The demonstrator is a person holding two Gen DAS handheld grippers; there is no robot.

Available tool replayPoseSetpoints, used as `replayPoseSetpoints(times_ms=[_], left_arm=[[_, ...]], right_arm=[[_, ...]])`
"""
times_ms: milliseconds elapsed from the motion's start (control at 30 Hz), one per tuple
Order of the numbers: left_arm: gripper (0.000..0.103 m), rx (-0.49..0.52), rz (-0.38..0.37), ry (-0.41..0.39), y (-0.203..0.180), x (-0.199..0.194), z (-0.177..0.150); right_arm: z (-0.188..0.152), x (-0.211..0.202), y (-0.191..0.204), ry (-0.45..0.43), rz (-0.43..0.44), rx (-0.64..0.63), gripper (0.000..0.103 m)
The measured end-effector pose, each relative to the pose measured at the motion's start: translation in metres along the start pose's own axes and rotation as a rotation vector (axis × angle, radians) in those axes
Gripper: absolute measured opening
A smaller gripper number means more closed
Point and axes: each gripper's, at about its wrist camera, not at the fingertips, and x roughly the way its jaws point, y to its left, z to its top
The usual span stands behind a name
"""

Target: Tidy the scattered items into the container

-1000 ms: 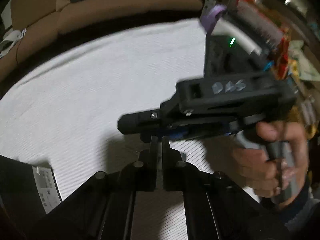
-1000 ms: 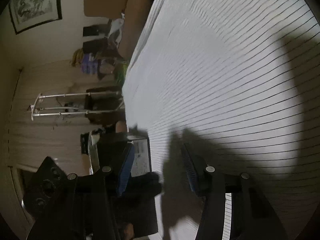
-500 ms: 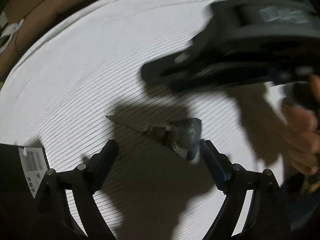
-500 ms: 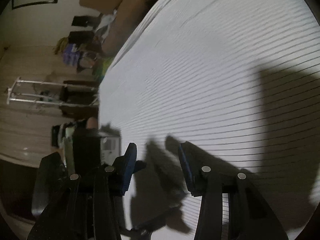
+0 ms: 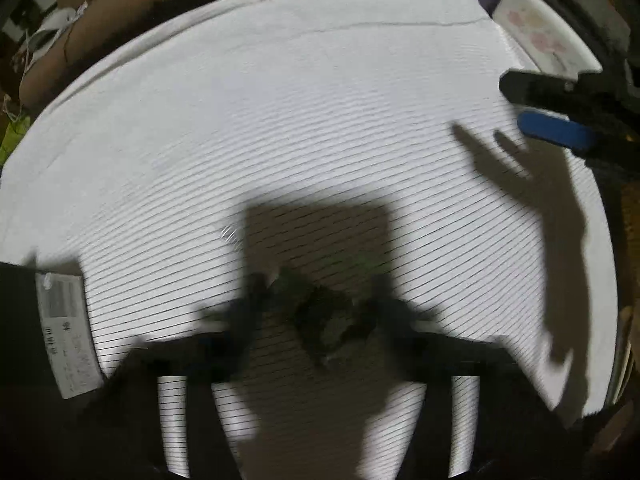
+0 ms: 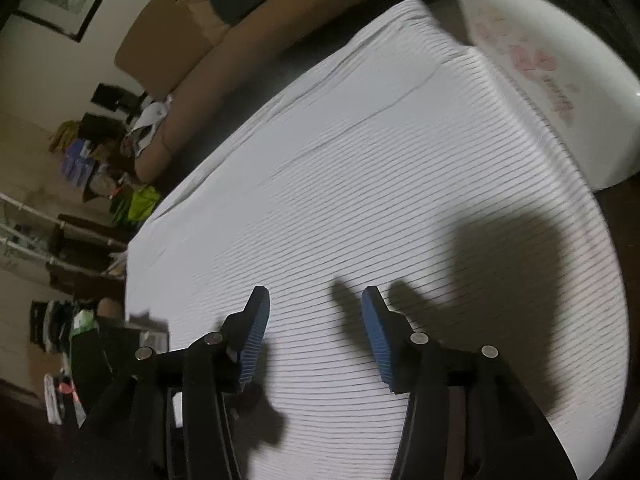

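The left gripper [image 5: 316, 312] points down at the striped white cloth [image 5: 280, 120], its jaws closing around a small dark, crumpled item [image 5: 324, 320] that lies between them near the cloth's near edge; the blur hides whether the pads press it yet. A black container [image 5: 24, 340] with a white label sits at the cloth's left edge. The right gripper [image 6: 316, 328] hangs over bare cloth, jaws parting with nothing between them; it also shows at the cloth's right edge.
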Motion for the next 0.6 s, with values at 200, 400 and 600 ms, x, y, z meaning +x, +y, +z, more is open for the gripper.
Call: replayPoseSetpoints(times_ms=[200,400,600], left_arm=[[0.017,0.041,-0.108,0.017,0.04,-0.01,-0.016],[0.012,0.098,-0.092,-0.043,0.066,-0.031,-0.029],[0.01,0.154,-0.057,-0.045,0.068,-0.044,-0.042]], right_arm=[[-0.005,0.012,0.016,0.048,-0.007,-0.06,0.051],[-0.005,0.016,0.022,0.063,-0.015,-0.079,0.051],[-0.006,0.017,0.025,0.067,-0.016,-0.089,0.051]])
